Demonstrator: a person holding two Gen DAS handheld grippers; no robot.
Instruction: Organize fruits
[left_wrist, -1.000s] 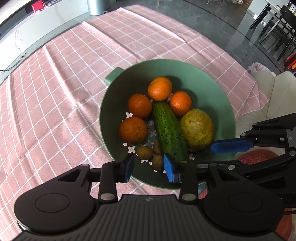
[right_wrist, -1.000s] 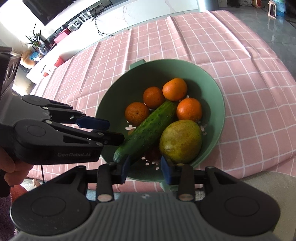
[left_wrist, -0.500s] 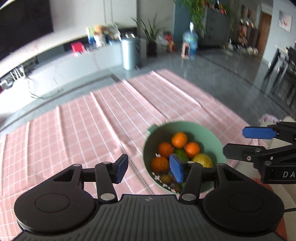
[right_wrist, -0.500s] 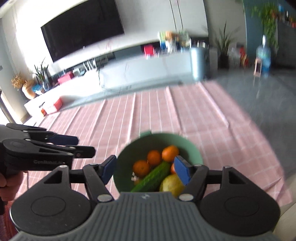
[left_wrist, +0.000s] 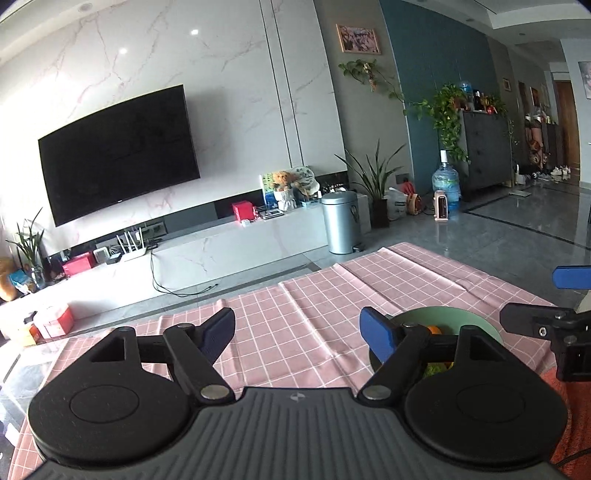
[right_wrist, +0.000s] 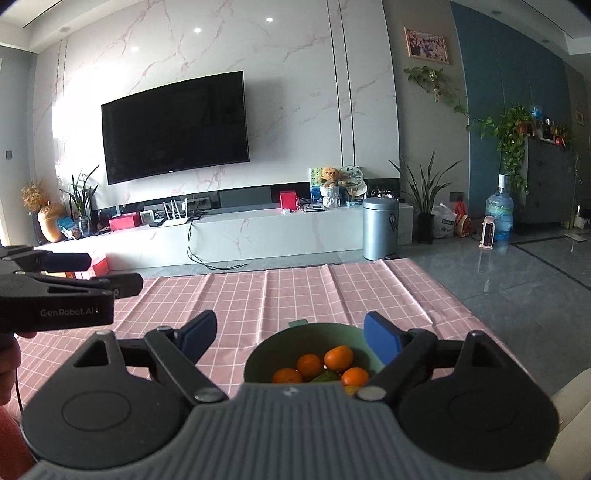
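Right now both your tools are empty: the left hand-held gripper (left_wrist: 297, 328) and the right hand-held gripper (right_wrist: 290, 330) have their blue-padded jaws opening wide with nothing between them. The round pale-green plastic bowl (right_wrist: 280, 338) sits just ahead of and below the right hand-held gripper, on the pink checked cloth (right_wrist: 295, 291) that covers the worktop. It holds four small orange mandarins (right_wrist: 338, 358) and a dark green cucumber (right_wrist: 325, 376), mostly hidden under the gripper body. From the left hand-held gripper the bowl lies ahead and to the right, half covered by its right finger.

Watch the cloth: it is thin, creased and probably slides, so a nudge to the smooth bowl rim could drag everything. The mandarins are round and glossy and would likely roll or squirt from hard pads; squeeze too firmly and the soft skins may bruise. With both tools near each other, they could also collide.
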